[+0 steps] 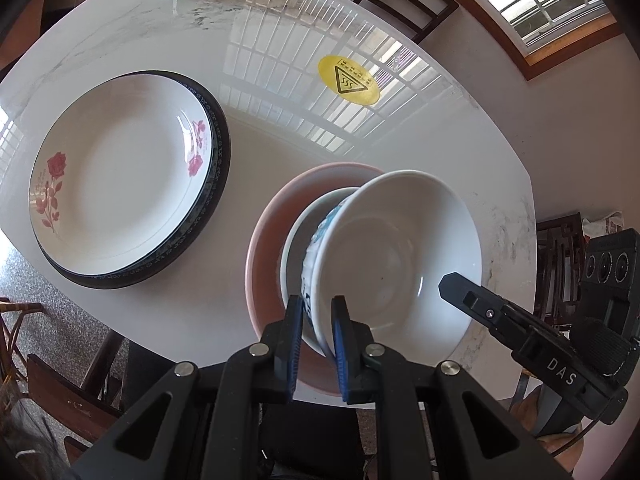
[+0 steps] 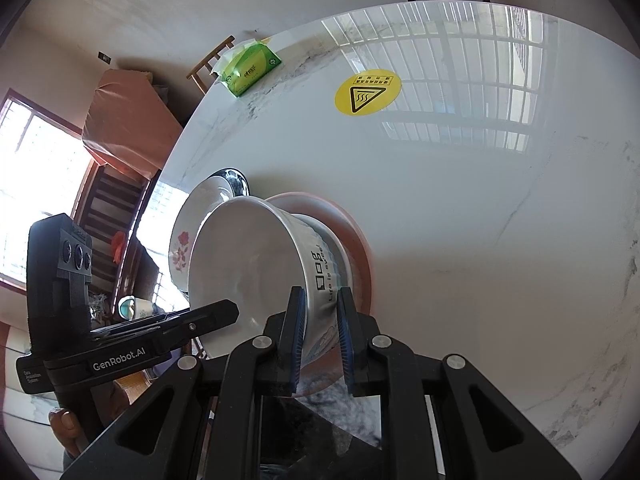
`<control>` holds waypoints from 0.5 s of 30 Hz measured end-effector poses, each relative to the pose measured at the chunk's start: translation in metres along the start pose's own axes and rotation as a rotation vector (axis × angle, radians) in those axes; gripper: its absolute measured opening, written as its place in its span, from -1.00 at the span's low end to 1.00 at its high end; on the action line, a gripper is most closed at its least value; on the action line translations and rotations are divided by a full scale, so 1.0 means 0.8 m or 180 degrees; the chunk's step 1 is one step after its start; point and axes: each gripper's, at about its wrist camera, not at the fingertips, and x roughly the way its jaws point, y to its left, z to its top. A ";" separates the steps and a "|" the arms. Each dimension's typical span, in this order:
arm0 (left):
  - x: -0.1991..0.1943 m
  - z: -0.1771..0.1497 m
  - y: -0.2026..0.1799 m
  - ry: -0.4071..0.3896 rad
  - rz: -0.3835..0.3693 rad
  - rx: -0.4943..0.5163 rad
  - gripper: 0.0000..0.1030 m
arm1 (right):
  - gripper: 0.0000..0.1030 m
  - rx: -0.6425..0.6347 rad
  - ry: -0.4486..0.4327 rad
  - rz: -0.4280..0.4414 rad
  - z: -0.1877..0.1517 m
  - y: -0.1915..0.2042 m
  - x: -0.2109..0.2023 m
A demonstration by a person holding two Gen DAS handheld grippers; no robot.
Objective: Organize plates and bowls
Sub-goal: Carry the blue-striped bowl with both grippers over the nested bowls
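Both tongs are on the one white bowl here, a two-handed carry. The left tongs are clenched on the bowl's near rim, one pad inside and one against the blue-printed outer wall; the right tongs grip the wall on the opposite side the same way. The bowl hangs tilted just above a second white bowl, which sits in the pink plate near the desk edge; whether they already touch cannot be told. Nesting looks like the step in hand. To do it well, the person should level the bowl first, centre it over the lower one, sink both hands together, and release only once it seats. Right now its mouth faces up and leans toward the right tongs, axis tipped off vertical. Left of it, the rose plate rests on a dark-rimmed plate.
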 end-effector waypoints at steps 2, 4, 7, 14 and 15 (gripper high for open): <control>0.000 -0.001 -0.001 -0.0012 0.0006 0.0006 -0.71 | -0.69 -0.0003 0.0005 -0.0004 0.000 0.000 0.000; -0.001 -0.003 -0.002 -0.0029 0.0025 0.0019 -0.71 | -0.69 -0.0005 0.0016 -0.0007 -0.001 0.000 0.002; -0.002 -0.004 -0.004 -0.0043 0.0042 0.0024 -0.71 | -0.69 -0.0008 0.0034 -0.0010 -0.003 0.000 0.003; 0.001 -0.006 -0.006 -0.0085 0.0083 0.0052 -0.71 | -0.69 -0.0007 0.0076 -0.0008 -0.005 -0.001 0.009; 0.001 -0.006 -0.007 -0.0096 0.0094 0.0068 -0.71 | -0.69 -0.0012 0.0079 -0.0013 -0.005 0.000 0.010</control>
